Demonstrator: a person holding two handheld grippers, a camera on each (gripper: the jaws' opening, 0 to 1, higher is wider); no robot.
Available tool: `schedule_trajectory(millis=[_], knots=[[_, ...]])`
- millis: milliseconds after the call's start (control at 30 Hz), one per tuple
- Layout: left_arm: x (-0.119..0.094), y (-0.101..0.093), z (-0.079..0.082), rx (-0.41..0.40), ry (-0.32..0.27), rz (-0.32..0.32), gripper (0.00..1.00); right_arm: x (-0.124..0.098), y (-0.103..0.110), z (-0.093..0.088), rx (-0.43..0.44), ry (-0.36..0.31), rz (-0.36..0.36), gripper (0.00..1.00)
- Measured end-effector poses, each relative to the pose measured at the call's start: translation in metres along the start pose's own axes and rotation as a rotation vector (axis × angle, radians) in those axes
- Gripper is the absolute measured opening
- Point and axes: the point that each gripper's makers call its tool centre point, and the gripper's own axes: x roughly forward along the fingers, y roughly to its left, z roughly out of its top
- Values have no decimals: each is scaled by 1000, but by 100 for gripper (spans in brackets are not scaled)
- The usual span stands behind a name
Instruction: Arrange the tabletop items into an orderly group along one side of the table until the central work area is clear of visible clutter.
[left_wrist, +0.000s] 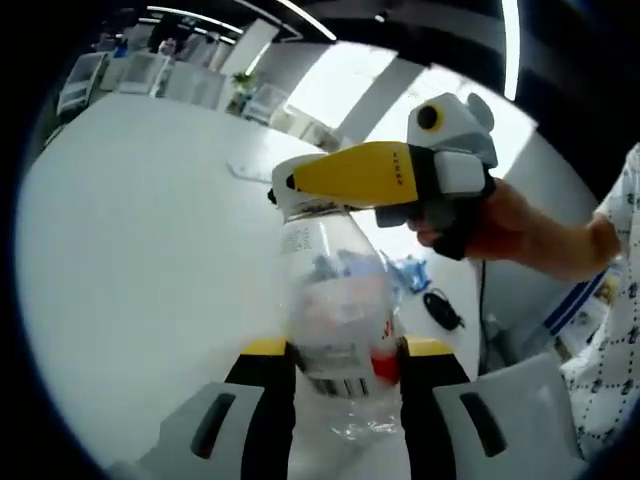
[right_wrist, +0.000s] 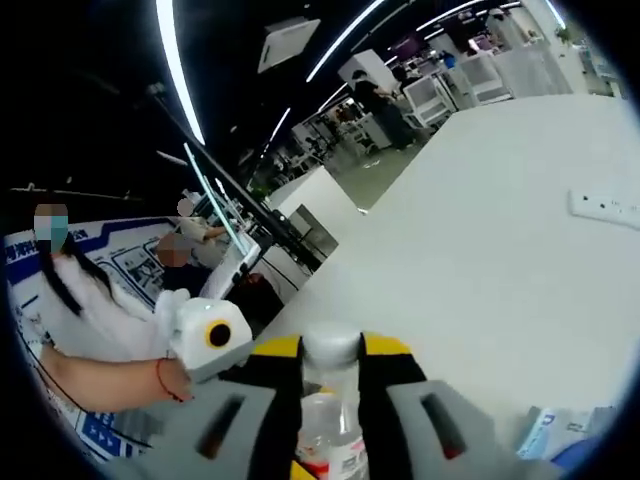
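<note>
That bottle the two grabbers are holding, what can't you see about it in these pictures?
- Left gripper view: the bottle has a blurred label, so its words can't be read.
- Left gripper view: its cap is hidden by the right gripper clamped over it.
- Right gripper view: the bottle's body is cut off by the bottom edge; just the white cap and neck show.
- Whether any liquid is inside: cannot tell.

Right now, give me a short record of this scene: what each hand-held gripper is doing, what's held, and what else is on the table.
left hand-held gripper: shut on the clear plastic bottle, low on its body
right hand-held gripper: shut on the bottle's white cap
bottle: crumpled, labelled
table: white
other items: power strip, black object, blue packet
</note>
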Motion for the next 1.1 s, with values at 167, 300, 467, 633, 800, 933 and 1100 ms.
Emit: schedule_trajectory(millis=[167,300,467,633,800,933,1100], knots=[[2,-1,12,42,-11,-5,36,-8,4,11,-31,-41,-5,17],[3,-3,22,83,-21,-8,36,-15,8,21,-61,-73,-11,17],[2,-5,37,145,-26,-12,36,-22,12,32,-83,-114,-15,17],[2,-5,50,211,-46,-19,35,-29,19,44,-134,-161,-30,17],[5,-5,57,271,-60,-24,35,-34,21,51,-204,-195,-46,17],[7,-3,64,327,-78,-27,35,-37,22,55,-240,-213,-55,17],[7,-1,74,386,-113,-30,34,-39,25,63,-307,-240,-63,17]])
